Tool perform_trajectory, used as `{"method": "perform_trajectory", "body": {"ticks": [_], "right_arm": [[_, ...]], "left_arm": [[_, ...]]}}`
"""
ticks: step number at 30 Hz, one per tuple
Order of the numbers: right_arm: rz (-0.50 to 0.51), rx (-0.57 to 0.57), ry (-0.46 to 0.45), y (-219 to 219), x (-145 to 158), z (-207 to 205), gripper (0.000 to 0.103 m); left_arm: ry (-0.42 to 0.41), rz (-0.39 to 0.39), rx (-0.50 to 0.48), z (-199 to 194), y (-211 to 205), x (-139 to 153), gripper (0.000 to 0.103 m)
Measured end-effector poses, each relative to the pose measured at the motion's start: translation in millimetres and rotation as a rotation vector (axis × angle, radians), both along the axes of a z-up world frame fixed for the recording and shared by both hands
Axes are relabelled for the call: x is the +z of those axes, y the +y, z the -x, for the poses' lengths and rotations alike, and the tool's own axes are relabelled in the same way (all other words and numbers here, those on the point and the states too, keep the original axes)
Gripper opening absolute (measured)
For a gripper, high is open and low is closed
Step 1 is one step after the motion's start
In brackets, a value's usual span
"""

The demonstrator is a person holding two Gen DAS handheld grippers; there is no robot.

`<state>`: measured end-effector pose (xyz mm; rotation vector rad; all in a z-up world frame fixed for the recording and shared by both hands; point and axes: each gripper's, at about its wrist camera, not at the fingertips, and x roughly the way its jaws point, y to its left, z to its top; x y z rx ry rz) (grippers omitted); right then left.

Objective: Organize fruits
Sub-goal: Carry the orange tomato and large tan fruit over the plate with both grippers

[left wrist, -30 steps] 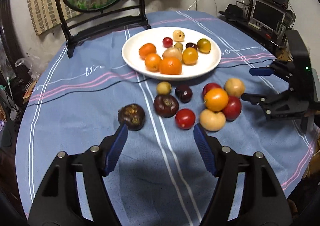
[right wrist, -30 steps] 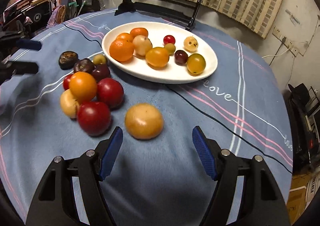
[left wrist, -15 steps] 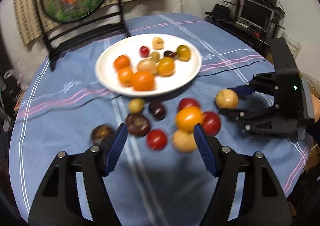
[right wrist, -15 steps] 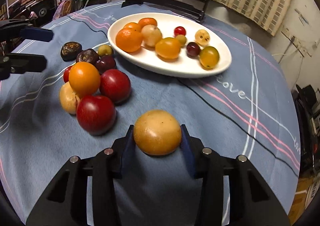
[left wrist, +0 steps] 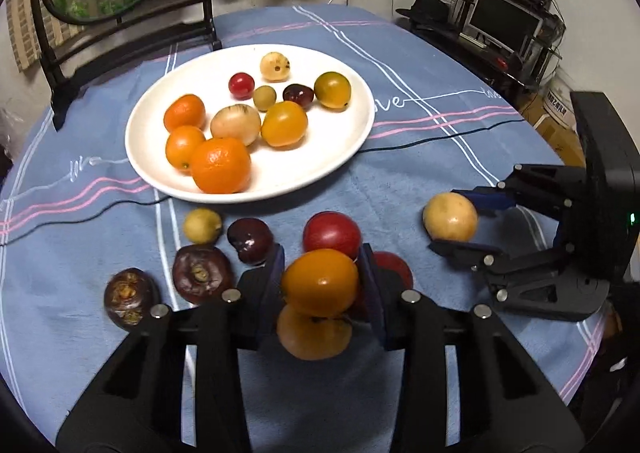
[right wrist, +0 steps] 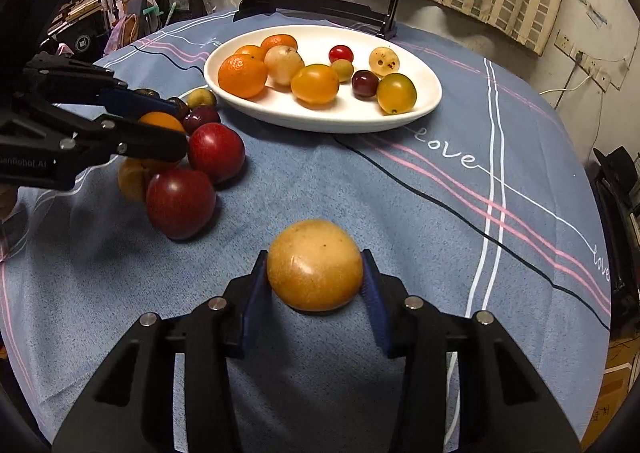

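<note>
Left gripper (left wrist: 322,285) just closed on orange fruit (left wrist: 319,281), right gripper (right wrist: 315,279) clamped on yellow fruit (right wrist: 314,264); lift straight, then carry to plate (left wrist: 352,149)

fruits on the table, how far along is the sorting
Partly done. Ten fruits already sit on the white plate. In hand: left gripper has just closed on the orange tomato, right gripper grips the yellow fruit. About seven more remain on the tablecloth.
</note>
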<state>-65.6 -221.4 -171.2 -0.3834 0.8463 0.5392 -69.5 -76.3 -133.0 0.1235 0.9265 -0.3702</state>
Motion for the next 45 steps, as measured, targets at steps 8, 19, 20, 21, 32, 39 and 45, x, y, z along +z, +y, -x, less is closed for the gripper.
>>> {"method": "perform_trajectory", "body": {"ticks": [8,19,20,21,32,39,45], "right_arm": [[-0.035,-0.008,-0.017,-1,11,12,0.045],[-0.087,0.044,-0.015,17,28,43,0.045],[-0.086,0.050,-0.016,20,29,45,0.045],[-0.087,0.053,-0.016,22,29,47,0.045],[-0.076,0.107,0.014,48,21,53,0.045],[-0.090,0.108,0.031,49,19,51,0.045],[-0.083,0.113,0.038,48,17,53,0.045]], "left_arm": [[-0.071,-0.054,0.015,25,5,11,0.038],[-0.174,-0.150,0.077,47,13,29,0.038],[-0.181,-0.155,0.082,48,14,30,0.038],[-0.188,-0.162,0.088,50,15,31,0.038],[-0.191,-0.173,0.118,49,24,29,0.038],[-0.184,-0.179,0.123,46,28,26,0.038],[-0.176,-0.188,0.125,47,30,23,0.038]]}}
